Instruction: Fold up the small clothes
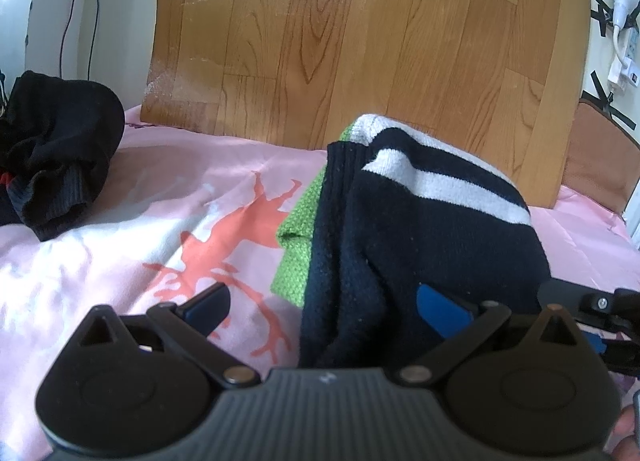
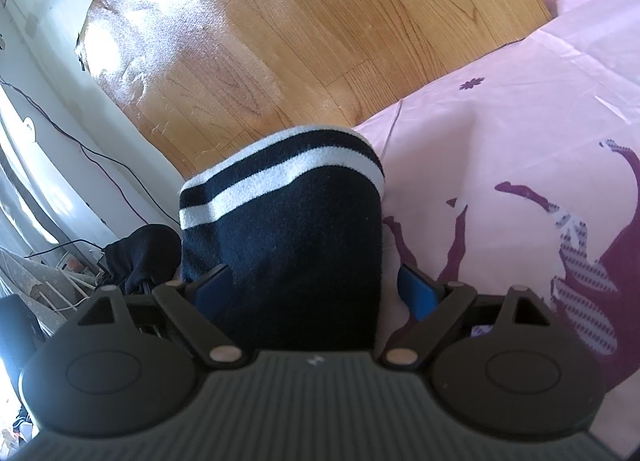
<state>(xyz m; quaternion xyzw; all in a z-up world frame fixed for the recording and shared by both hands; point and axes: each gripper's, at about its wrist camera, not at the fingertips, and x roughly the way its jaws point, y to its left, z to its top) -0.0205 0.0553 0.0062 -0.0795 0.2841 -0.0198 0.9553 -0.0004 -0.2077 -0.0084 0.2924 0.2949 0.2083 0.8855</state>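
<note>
Nearest our lenses sat both hand-held tools, so we begin there. Our left gripper (image 1: 324,305) had its blue fingers (image 1: 442,307) spread wide, the navy knitted garment with white stripes (image 1: 400,221) lying between them unpinched. Our right gripper (image 2: 314,287) likewise stood spread, the same knit between its blue pads (image 2: 416,289) with a gap showing at the right one. We saw that garment heaped on the pink printed bedsheet (image 1: 140,221), atop a green knitted piece (image 1: 294,257). A black crumpled garment (image 1: 56,149) lay well apart at the left. We saw no containers.
</note>
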